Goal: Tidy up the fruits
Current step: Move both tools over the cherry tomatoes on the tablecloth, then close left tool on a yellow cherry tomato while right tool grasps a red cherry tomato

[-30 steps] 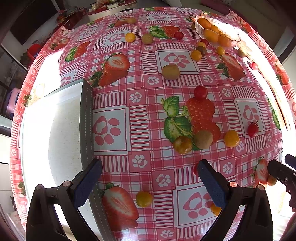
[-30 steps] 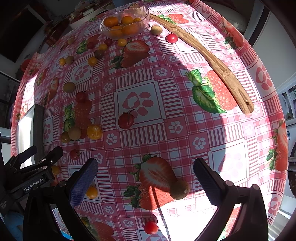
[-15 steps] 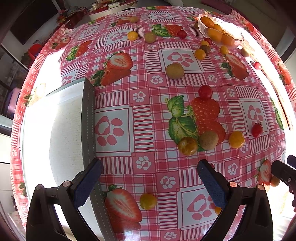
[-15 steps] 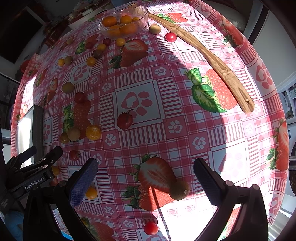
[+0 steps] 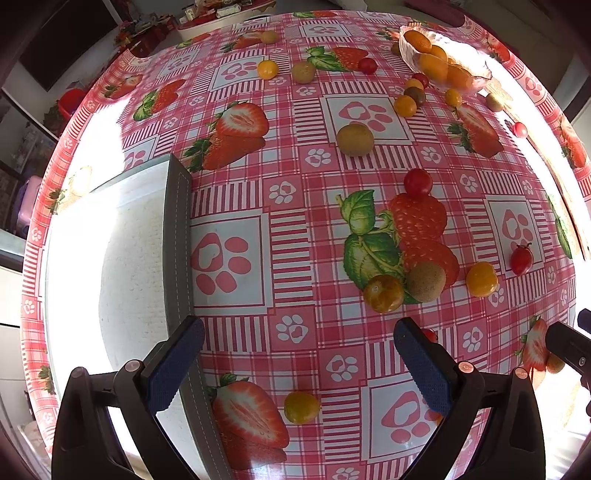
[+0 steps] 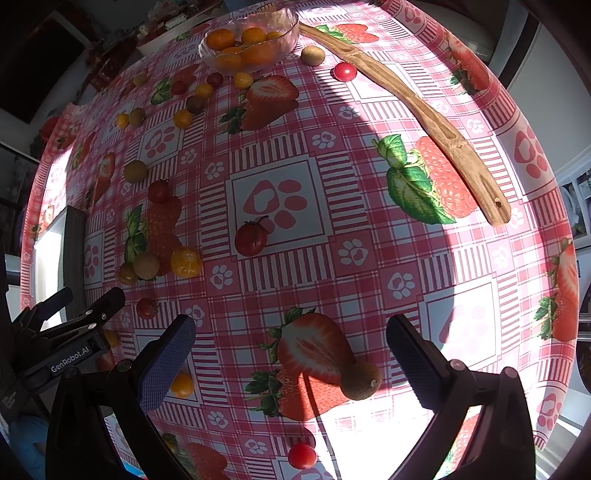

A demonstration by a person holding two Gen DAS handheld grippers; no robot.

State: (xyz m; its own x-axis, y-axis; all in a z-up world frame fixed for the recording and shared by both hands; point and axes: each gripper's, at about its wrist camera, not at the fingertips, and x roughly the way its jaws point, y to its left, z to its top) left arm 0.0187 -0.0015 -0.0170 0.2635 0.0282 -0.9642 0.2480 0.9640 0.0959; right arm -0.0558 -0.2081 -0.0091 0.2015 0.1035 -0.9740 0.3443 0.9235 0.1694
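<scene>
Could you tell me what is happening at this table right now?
A person holds a pair of tongs in each hand over a strawberry-print tablecloth scattered with small fruits. Both the left tongs and right tongs are open and empty. A glass bowl at the far side holds orange fruits. A brown fruit lies close ahead of the right tongs.
</scene>
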